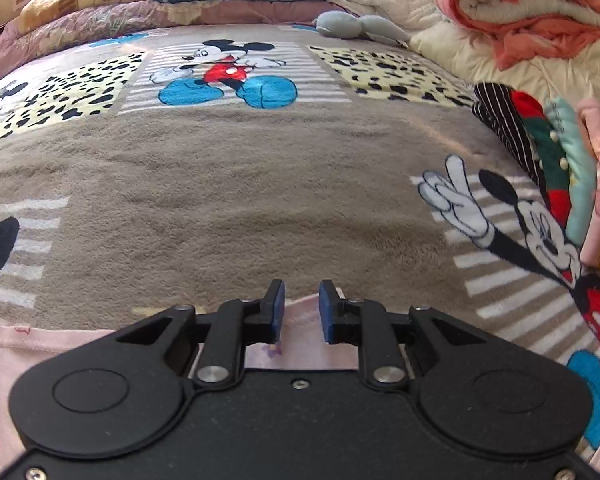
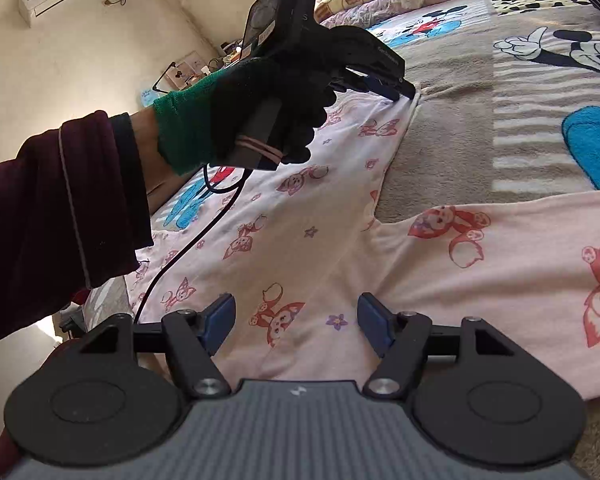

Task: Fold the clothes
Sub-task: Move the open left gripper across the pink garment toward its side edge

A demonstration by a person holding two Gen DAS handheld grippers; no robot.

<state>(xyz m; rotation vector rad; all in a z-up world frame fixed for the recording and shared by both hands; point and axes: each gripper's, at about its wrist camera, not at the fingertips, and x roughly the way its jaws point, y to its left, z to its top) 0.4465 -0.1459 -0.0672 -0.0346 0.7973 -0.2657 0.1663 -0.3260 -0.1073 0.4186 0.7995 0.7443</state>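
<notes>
1. Bed blanket [image 1: 228,184]: plush brown fleece with cartoon mouse panels; broad bare stretch ahead of the left gripper.
2. Pink garment [image 2: 300,216]: thin printed cotton, spread flat at the bed's near side, hem edge running beside bare blanket.
3. Folded clothes stack [image 1: 548,152] stands at the blanket's right edge.
4. Left gripper [image 1: 301,308]: narrow gap, blue pads astride the garment's top edge; grip not discernible.
5. Right gripper [image 2: 296,322]: spread wide above the garment.
</notes>
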